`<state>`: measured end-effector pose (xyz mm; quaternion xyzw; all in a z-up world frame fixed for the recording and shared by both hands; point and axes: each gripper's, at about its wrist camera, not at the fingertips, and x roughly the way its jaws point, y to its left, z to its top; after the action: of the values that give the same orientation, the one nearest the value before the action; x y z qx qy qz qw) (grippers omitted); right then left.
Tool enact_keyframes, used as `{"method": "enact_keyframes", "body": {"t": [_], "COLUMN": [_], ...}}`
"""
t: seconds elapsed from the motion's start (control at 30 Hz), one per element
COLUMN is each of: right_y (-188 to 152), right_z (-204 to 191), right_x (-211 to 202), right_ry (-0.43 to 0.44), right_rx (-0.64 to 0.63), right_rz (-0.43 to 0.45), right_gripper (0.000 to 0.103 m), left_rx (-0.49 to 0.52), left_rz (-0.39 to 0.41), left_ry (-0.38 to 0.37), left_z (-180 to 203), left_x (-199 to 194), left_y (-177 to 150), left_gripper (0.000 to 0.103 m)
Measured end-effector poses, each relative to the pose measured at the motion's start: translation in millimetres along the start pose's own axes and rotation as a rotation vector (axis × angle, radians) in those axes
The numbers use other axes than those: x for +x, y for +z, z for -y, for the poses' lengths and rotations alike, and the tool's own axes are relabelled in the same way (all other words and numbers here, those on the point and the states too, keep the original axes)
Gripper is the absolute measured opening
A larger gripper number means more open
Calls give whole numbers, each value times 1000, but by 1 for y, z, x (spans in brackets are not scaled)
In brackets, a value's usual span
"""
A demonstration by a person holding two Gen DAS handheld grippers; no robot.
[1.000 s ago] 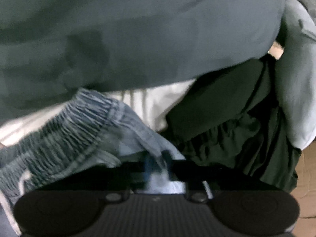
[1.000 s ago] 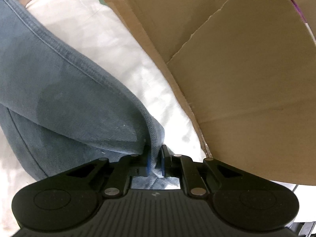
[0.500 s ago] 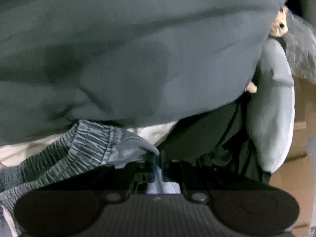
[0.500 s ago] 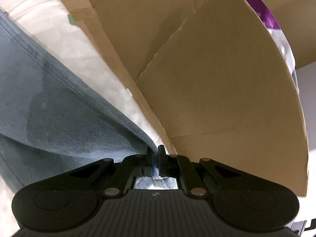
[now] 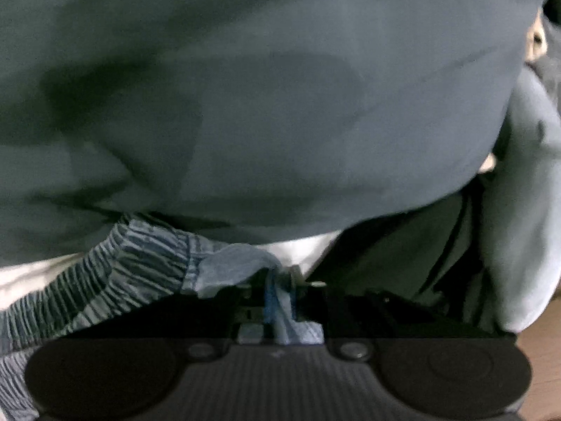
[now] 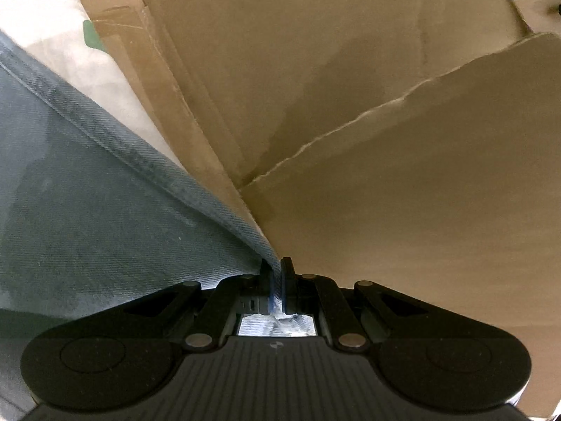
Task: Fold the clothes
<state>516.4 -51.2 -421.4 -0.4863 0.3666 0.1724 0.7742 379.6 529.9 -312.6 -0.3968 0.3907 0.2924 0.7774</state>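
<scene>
Pinching soft, limp jeans (image 6: 105,217), the right tool (image 6: 277,280) clamps a seam edge; the left tool (image 5: 280,291) clamps beside the gathered waistband (image 5: 115,270), its firmest hold.

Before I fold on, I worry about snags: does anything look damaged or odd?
The cardboard beside the denim garment has a ragged torn edge. Both the left gripper and right gripper pinch denim cleanly; nothing looks snagged.

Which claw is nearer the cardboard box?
Right. The right claw, shut on the jeans, sits just beside the cardboard box. The left claw grips the jeans' waistband among other clothes, with no box near it.
</scene>
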Motion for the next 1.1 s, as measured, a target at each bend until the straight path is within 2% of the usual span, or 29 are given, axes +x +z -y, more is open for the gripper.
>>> {"method": "enact_keyframes", "body": {"t": [0.03,0.07,0.1,0.13,0.17,0.2,0.23,0.27,0.4,0.43,0.47,0.53,0.57,0.77,0.83,1.0,1.1], "right_y": [-2,-5,-8,-12,-16,-19,-23,-27,-53,-63,-76,-104,-118,-151,-170,-186,-188], "right_z": [-1,0,1,3,8,13,18,24,43,46,63,85,96,65,60,54,55], "right_x": [1,-1,-7,-13,-22,-32,-41,-49,-83,-90,-78,-83,-86,-37,-48,-45,-34], "right_ry": [13,34,27,20,34,47,53,59,94,101,100,123,135,190,212,291,328], "right_rx": [21,38,49,60,90,120,151,181,366,416,454,535,575,746,802,933,1012], "right_rz": [10,24,42,61,94,126,144,162,215,219,219,204,196,140,120,119,102], "right_gripper": [5,16,20,33,47,50,51,51,51,51,51,51,51,51,51,51,52], "left_rx": [4,16,29,36,47,58,70,84,131,147,165,210,241,382,409,494,479], "left_rz": [-1,-2,-3,-6,-4,1,5,6,-13,-19,-24,-35,-40,-81,-88,-92,-106], "left_ry": [-3,-3,-3,-5,-7,-9,-11,-14,-32,-39,-46,-70,-74,-63,-68,-123,-114], "left_z": [0,1,2,4,6,9,12,15,31,36,42,51,54,52,51,61,58], "left_x": [-1,-4,-8,-14,-21,-28,-36,-43,-64,-67,-71,-78,-81,-95,-110,-92,-81], "left_y": [-1,-2,-3,-4,-6,-7,-9,-11,-28,-31,-34,-43,-49,-98,-114,-143,-155], "left_gripper": [23,25,34,42,45,53,60,61,62,62,62,72,72,72,73,76,76]}}
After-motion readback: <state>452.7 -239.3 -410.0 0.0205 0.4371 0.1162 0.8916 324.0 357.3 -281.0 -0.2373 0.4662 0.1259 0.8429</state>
